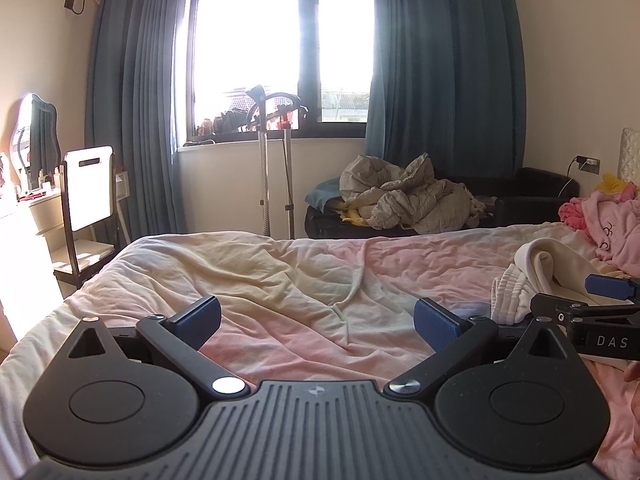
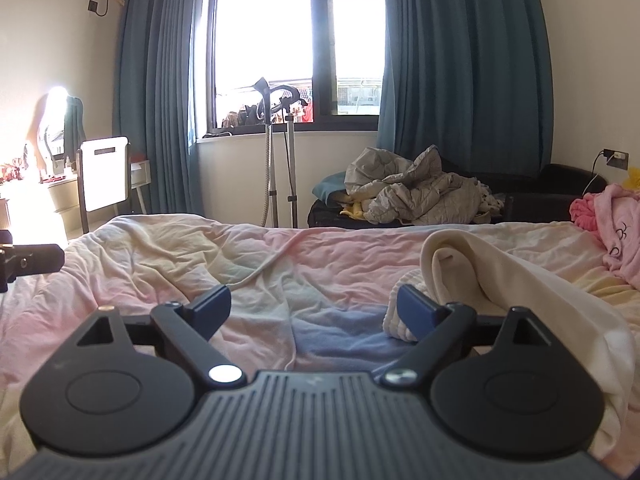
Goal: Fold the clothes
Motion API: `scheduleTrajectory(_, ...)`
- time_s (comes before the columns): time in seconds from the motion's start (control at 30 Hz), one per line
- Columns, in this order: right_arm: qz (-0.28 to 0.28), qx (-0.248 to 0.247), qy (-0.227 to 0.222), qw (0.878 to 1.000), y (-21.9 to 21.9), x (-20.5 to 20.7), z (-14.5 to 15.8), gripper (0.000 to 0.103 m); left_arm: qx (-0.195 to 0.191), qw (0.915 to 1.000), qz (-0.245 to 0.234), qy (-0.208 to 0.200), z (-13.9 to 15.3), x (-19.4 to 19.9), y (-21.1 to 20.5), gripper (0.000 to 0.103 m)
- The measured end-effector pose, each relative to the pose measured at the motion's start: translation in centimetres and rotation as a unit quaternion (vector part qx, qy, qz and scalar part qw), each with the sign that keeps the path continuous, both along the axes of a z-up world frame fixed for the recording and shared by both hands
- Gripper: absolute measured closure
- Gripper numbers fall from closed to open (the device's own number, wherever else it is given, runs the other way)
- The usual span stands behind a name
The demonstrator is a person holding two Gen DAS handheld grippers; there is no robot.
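Observation:
A cream-white garment point(image 2: 500, 280) with a ribbed cuff lies rumpled on the bed, just right of my right gripper point(image 2: 316, 310). That gripper is open over the pink and cream bedsheet point(image 2: 280, 264), nothing between its blue pads; the right pad sits next to the ribbed cuff point(image 2: 394, 322). In the left wrist view my left gripper point(image 1: 318, 322) stands open above the sheet point(image 1: 280, 280), with nothing in it. The same cream garment point(image 1: 532, 276) lies to its right, and the right gripper's black body point(image 1: 600, 320) shows at the frame's right edge.
A pink garment point(image 2: 612, 216) is heaped at the bed's far right. Beyond the bed a dark sofa point(image 2: 552, 192) carries a grey quilted blanket point(image 2: 412, 192). A garment steamer stand point(image 2: 280, 152) is by the window, and a white chair point(image 2: 104, 180) and dresser stand on the left.

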State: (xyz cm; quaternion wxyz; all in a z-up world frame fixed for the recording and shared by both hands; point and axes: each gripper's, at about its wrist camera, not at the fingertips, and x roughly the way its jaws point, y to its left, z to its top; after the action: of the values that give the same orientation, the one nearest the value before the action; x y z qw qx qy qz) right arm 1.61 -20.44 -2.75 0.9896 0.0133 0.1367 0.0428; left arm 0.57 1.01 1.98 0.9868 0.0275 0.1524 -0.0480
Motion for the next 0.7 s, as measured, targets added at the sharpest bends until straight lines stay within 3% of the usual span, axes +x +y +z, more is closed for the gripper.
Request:
scheduleTrajectory(0.2,0.001,0.003,-0.001,1.0,-0.07,0.03,-0.18,0.0,0.005,1.0,0.003,-0.002,-0.08,0.04,-0.18,0.0)
scheduleTrajectory(0.7,-0.008,0.012,0.012,1.0,-0.33,0.58,-0.7,0.0,-0.003,1.0,0.003,-0.001,-0.57,0.05,-0.13,0.0)
